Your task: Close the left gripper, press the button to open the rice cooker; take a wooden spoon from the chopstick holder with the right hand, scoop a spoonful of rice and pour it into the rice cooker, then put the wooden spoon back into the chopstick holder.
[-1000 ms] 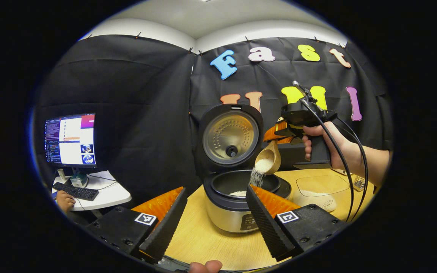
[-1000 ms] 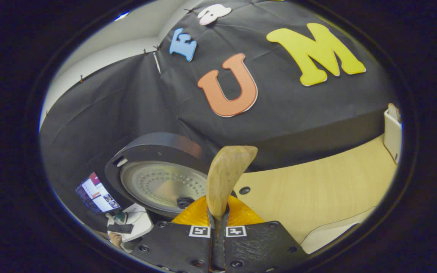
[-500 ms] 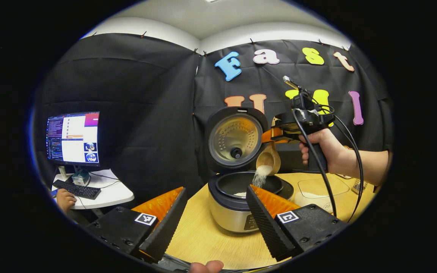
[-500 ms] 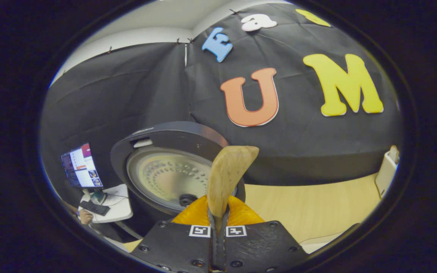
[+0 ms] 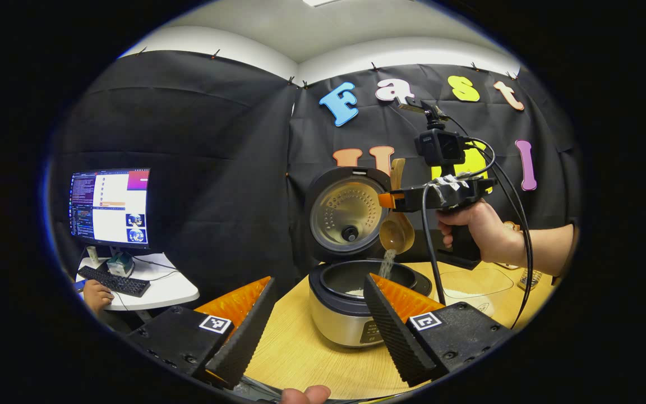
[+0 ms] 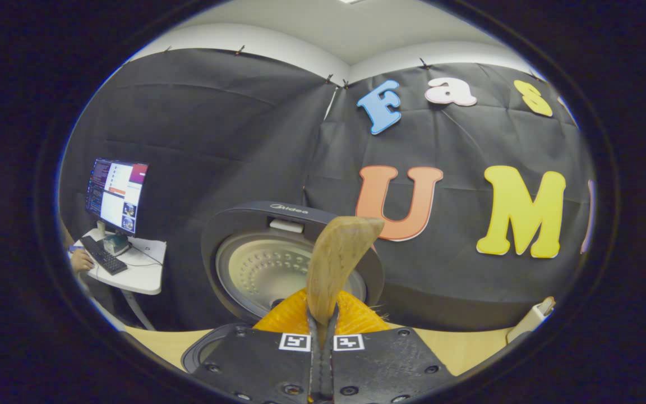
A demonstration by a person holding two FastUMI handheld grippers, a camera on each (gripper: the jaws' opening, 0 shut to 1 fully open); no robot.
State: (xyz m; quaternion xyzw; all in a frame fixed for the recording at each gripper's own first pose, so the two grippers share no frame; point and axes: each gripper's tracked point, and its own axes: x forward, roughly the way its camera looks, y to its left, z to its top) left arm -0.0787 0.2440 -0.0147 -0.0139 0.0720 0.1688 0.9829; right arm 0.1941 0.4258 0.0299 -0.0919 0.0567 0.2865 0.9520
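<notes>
The rice cooker [image 5: 351, 314] stands on the wooden table [image 5: 300, 359] with its lid [image 5: 348, 216] swung up; some white rice lies in the pot. Above the pot's right rim, the right gripper [image 5: 391, 200], held by a hand [image 5: 480, 235], is shut on a wooden spoon [image 5: 397, 233]. The spoon's bowl hangs downward and a thin stream of rice [image 5: 387, 264] falls from it into the pot. In the right gripper view the spoon's handle [image 6: 337, 264] sticks up from my shut right gripper [image 6: 323, 331], before the lid [image 6: 267, 269]. My left gripper [image 5: 320, 280] stands open, short of the cooker.
A clear-lidded white container [image 5: 474, 280] with rice sits on the table right of the cooker. A white holder [image 6: 533, 320] stands at the table's far right. Off the table to the left are a monitor [image 5: 110, 205], a keyboard [image 5: 112, 283] and a person's hand [image 5: 96, 294].
The right gripper has turned level and risen, tipping the spoon's bowl further down. The pour has thinned from a thick fall to a trickle. The left gripper stays open, drawn slightly back.
</notes>
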